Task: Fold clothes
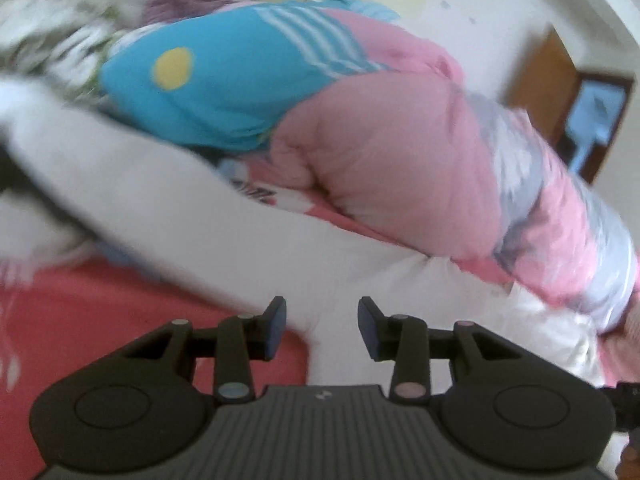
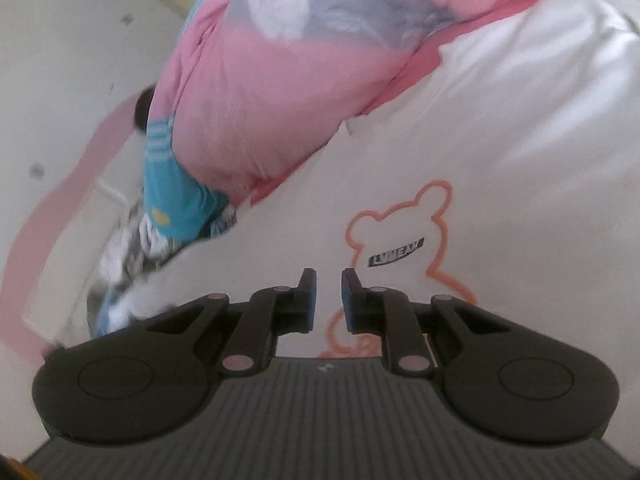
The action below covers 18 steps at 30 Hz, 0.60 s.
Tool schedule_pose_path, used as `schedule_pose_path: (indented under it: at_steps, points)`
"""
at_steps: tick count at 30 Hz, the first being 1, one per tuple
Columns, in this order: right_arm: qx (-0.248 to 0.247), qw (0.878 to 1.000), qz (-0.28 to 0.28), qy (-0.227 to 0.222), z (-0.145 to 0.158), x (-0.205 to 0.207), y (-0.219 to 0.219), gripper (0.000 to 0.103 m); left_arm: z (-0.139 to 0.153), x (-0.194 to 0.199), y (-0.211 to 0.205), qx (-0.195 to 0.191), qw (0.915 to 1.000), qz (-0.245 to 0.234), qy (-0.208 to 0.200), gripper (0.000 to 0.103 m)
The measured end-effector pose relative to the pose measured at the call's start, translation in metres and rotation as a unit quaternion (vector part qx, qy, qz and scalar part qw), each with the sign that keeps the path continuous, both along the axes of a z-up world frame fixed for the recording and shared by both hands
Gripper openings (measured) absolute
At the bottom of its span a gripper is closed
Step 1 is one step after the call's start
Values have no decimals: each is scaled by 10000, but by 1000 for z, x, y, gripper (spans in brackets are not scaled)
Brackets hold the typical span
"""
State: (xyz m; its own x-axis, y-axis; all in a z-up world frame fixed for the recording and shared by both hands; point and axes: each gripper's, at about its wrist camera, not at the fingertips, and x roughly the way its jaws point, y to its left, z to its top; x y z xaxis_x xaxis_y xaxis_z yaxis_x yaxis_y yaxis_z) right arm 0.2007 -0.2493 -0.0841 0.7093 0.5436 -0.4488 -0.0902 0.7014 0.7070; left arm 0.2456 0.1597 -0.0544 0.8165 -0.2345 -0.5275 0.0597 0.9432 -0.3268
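1. Under both grippers lies a bed with a red-pink sheet (image 1: pixel 80 320), bare at the lower left of the left wrist view.
2. Across the bed sits a bulky quilt (image 1: pixel 400 168), mostly pink with grey-and-white patches, and a blue section bearing white stripes and a yellow dot at its far end.
3. Behind the quilt the room shows pale walls (image 1: pixel 500 20), a brown wooden door frame (image 1: pixel 552 80) at the right, and a person in a purple top (image 1: pixel 180 0) at the far side, blurred.
4. More crumpled, patterned grey-and-white cloth (image 1: pixel 60 52) lies at the far left of the bed; blur hides what it is.
5. The white garment (image 2: pixel 480 140) lies spread on the bed, just in front of the quilt and touching its lower edge.
6. In the right wrist view the garment shows an orange bear outline (image 2: pixel 400 232) with a small black label inside it; the bear's head points away from the camera and toward the quilt, tilted slightly right.
7. In the left wrist view a long white stretch of the garment (image 1: pixel 160 208) runs diagonally from the upper left down to the gripper, its far end blurred.
8. The left gripper (image 1: pixel 322 328) stands moderately apart, nothing pinched, white cloth beneath it.
9. The right gripper (image 2: pixel 328 300) stands with only a narrow gap, nothing between the pads, above the bear print.
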Motion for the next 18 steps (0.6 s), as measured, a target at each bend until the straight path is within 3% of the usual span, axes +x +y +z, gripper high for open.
schedule_pose_path:
  at_steps: [5, 11, 14, 18]
  points:
    - [233, 9982, 434, -340, -37, 10, -9, 14, 5, 65, -36, 825, 9951, -526, 135, 40]
    - [1115, 9885, 809, -627, -54, 13, -22, 16, -2, 159, -93, 2142, 9644, -1531, 245, 49]
    - [1093, 9880, 945, -541, -55, 18, -17, 17, -10, 198, -99, 2369, 9569, -1670, 198, 51]
    - [1171, 9864, 1021, -540, -55, 20, -15, 21, -27, 232, -95, 2363, 9458, -2141, 613, 51]
